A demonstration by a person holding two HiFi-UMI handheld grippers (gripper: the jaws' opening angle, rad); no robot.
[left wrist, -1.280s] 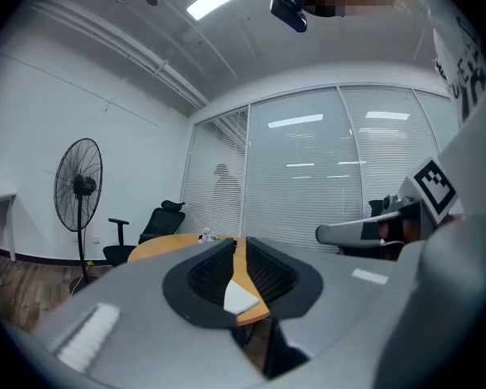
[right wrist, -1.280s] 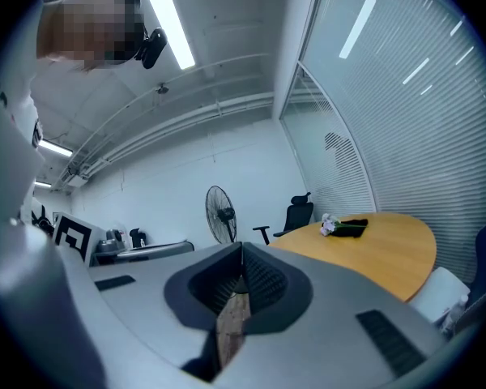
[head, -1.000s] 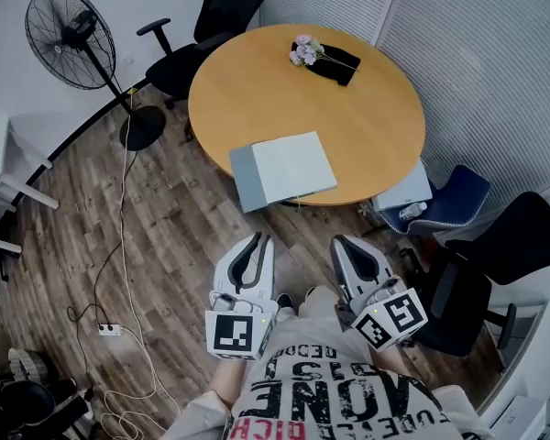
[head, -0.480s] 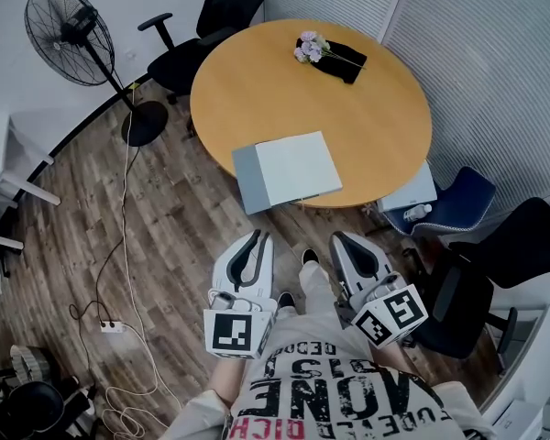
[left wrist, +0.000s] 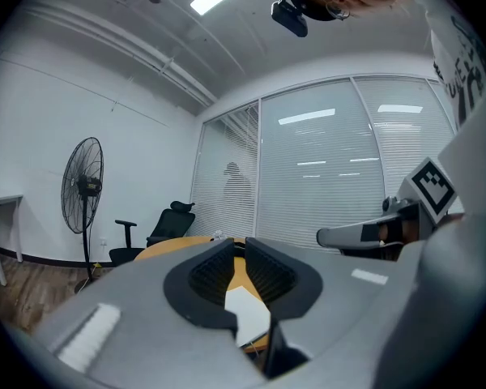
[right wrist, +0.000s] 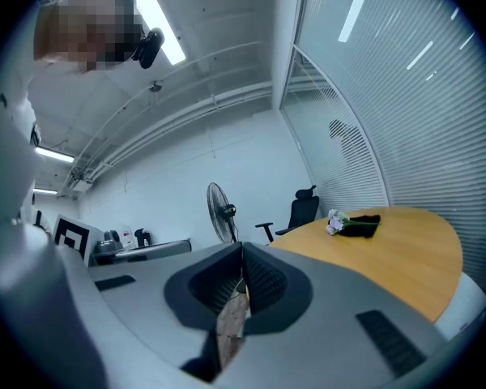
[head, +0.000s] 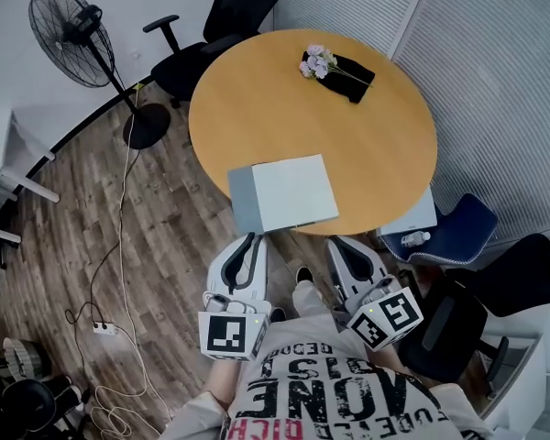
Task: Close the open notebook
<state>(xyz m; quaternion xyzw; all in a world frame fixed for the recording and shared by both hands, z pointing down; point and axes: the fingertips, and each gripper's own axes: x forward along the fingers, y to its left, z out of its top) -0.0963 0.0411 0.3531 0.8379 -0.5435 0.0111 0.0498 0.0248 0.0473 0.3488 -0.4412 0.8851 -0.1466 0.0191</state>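
Round wooden table (head: 348, 126) bears the open notebook (head: 293, 191) flat at its near edge, handy to reach, while short of it hang the left gripper (head: 253, 238), jaws narrow and closing on nothing, and the right gripper (head: 334, 242), pinched together and empty, both level, probably readied to flip its cover

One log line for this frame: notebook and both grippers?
phase: pre-contact | notebook: open, on table near edge, untouched | left gripper: jaws closing, nothing between | right gripper: shut, empty
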